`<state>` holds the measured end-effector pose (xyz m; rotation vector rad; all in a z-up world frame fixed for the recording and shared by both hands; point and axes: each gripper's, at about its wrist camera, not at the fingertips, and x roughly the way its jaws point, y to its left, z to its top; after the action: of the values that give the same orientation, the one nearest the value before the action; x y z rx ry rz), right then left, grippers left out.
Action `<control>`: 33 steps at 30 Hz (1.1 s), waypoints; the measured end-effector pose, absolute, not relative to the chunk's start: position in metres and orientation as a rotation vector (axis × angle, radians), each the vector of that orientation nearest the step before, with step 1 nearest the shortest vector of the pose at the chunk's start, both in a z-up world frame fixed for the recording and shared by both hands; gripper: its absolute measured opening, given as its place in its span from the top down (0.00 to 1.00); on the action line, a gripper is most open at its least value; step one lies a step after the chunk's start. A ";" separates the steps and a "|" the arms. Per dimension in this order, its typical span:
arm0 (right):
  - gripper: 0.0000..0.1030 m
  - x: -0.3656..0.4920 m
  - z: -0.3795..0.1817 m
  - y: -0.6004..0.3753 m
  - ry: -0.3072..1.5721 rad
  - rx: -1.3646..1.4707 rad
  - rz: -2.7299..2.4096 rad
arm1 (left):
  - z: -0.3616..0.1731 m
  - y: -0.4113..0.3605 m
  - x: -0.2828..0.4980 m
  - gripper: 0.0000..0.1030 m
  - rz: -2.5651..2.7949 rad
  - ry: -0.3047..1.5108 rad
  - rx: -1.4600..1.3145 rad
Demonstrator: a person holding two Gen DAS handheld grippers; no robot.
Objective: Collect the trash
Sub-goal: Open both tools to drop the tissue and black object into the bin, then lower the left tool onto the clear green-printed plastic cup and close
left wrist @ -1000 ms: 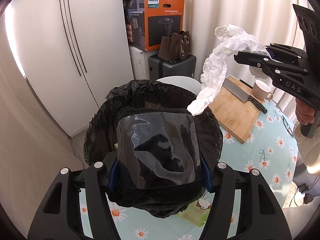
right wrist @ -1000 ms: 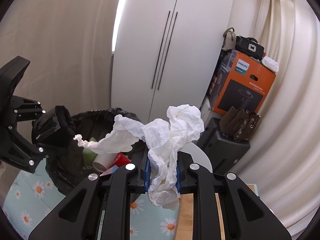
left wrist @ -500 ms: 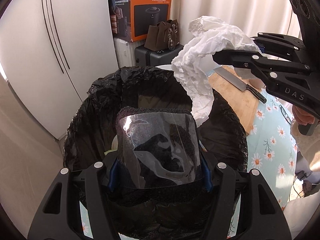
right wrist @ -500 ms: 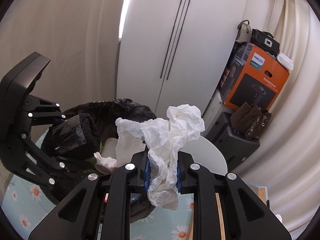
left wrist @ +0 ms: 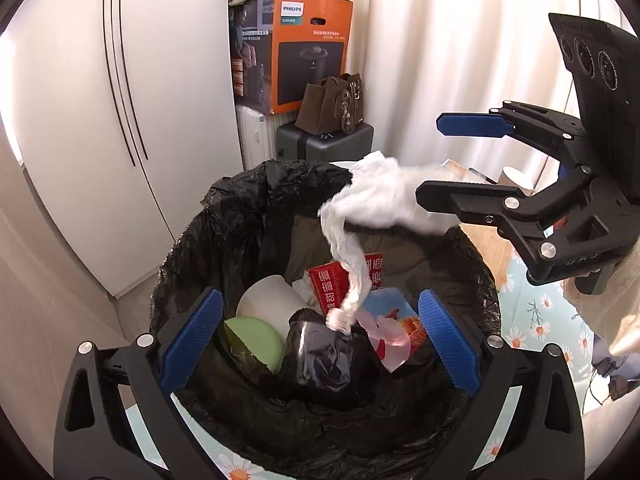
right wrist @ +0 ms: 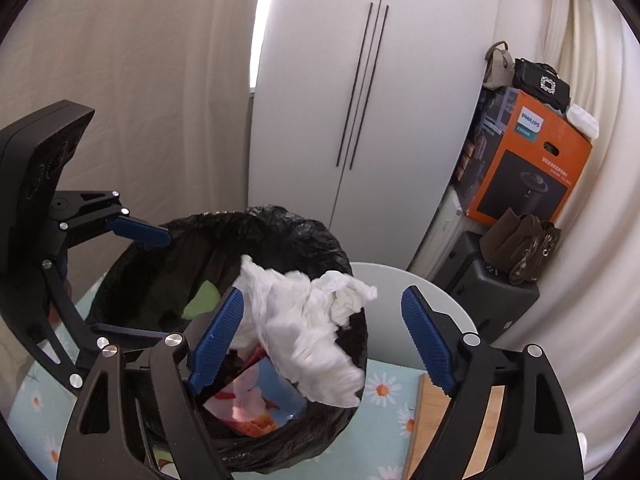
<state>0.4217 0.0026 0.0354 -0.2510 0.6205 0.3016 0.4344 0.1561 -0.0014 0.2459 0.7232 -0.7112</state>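
A bin lined with a black bag (left wrist: 240, 216) (right wrist: 168, 248) stands on the daisy-print table. My left gripper (left wrist: 316, 340) is open above the bin's near rim; a black wrapped lump (left wrist: 320, 356) lies loose inside below it. My right gripper (right wrist: 324, 340) (left wrist: 436, 160) is open over the bin's right side. A crumpled white tissue (left wrist: 372, 204) (right wrist: 308, 332) hangs free between its jaws, falling toward the bin. Inside are a white cup (left wrist: 268, 300), a green lid (left wrist: 252, 340), a red packet (left wrist: 332, 284) and a colourful wrapper (right wrist: 256, 400).
A white wardrobe (left wrist: 100, 120) stands behind the bin. An orange Philips box (left wrist: 304, 44), a brown handbag (left wrist: 332, 104) and a dark suitcase (left wrist: 324, 144) are stacked by the curtain. A wooden cutting board (right wrist: 436, 432) lies on the table at right.
Both grippers have opened. The black wrapped lump left my left gripper and lies in the bin. The tissue left my right gripper's jaws and is dropping over the bin.
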 end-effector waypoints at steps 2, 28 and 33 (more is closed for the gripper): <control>0.16 0.420 0.039 0.000 0.618 -0.236 0.300 | 0.003 0.160 0.428 0.06 -0.698 0.717 0.233; 0.16 0.331 0.062 -0.047 0.618 -0.177 0.401 | -0.001 0.176 0.316 0.06 -0.451 0.834 0.117; 0.16 0.319 0.053 -0.065 0.640 -0.183 0.402 | -0.021 0.165 0.301 0.06 -0.447 0.872 0.095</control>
<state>0.3186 -0.0645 0.0532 -0.1834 0.6400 0.4015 0.3013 0.1652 -0.0213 0.0955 0.8721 -0.4473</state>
